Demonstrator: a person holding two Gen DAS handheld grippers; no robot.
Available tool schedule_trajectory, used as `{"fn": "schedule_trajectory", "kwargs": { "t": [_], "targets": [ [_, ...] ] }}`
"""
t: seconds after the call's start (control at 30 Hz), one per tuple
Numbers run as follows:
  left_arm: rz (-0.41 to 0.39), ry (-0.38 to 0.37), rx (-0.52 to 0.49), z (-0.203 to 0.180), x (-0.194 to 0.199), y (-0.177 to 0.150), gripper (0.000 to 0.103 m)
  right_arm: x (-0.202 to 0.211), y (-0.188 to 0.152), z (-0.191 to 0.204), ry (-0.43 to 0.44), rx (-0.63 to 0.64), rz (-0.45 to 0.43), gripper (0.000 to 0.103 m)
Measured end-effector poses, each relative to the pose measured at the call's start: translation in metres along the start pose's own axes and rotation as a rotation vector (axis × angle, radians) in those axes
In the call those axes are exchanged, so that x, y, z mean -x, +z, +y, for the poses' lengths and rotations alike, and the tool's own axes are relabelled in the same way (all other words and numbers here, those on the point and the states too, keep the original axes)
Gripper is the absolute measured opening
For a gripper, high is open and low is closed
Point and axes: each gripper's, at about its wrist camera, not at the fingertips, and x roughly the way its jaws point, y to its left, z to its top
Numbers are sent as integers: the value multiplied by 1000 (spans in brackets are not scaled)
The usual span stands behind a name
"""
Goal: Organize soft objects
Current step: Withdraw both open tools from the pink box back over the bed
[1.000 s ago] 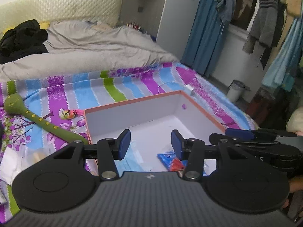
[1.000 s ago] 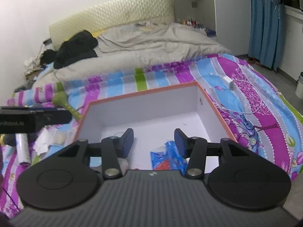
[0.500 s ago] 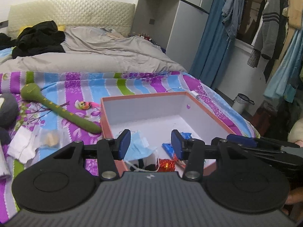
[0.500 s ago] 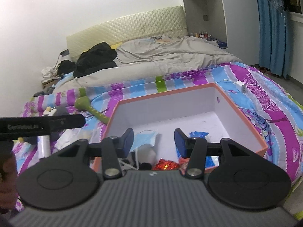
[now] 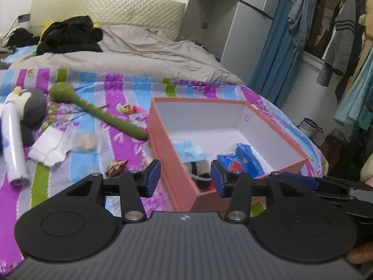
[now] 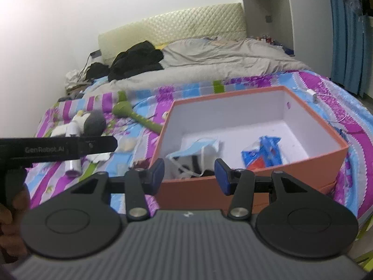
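An open orange box [image 5: 163, 140] with white inside stands on the striped bedsheet; it also shows in the right wrist view [image 6: 256, 182]. In it lie a blue face mask [image 6: 198, 145], a blue packet [image 6: 265, 154] and something black and white. On the sheet to its left lie a green long-handled soft toy [image 5: 98, 112], a grey and white plush [image 5: 32, 109], a white roll [image 5: 12, 140], white tissue [image 5: 49, 147] and a small red wrapper [image 5: 115, 166]. My left gripper [image 5: 185, 178] and right gripper [image 6: 189, 173] are open and empty, held before the box's near edge.
A grey duvet [image 5: 139, 53] and black clothes [image 5: 70, 35] lie further up the bed. A white charger and cable [image 6: 312, 93] lie to the right of the box. Clothes hang at the right [image 5: 338, 35], with a small bin [image 5: 309, 127] on the floor.
Both grippers have pulled back and up from over the box, so the box's near edge and more of the sheet on the left now show. Both stay open.
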Motion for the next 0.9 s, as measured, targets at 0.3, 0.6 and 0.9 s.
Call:
{"fn": "schedule_trajectory", "kwargs": {
  "t": [0.3,0.6,0.9],
  "targets": [
    [14,47,28,24,17,-22,53,-2,-24,28,25,21,48,50],
    [22,67,90,52,32,-41,53,-5,-43,56,44,53,105,50],
    [20,110,139,90,37,-53,53,-17,-55,89,65,118,135,50]
  ]
}}
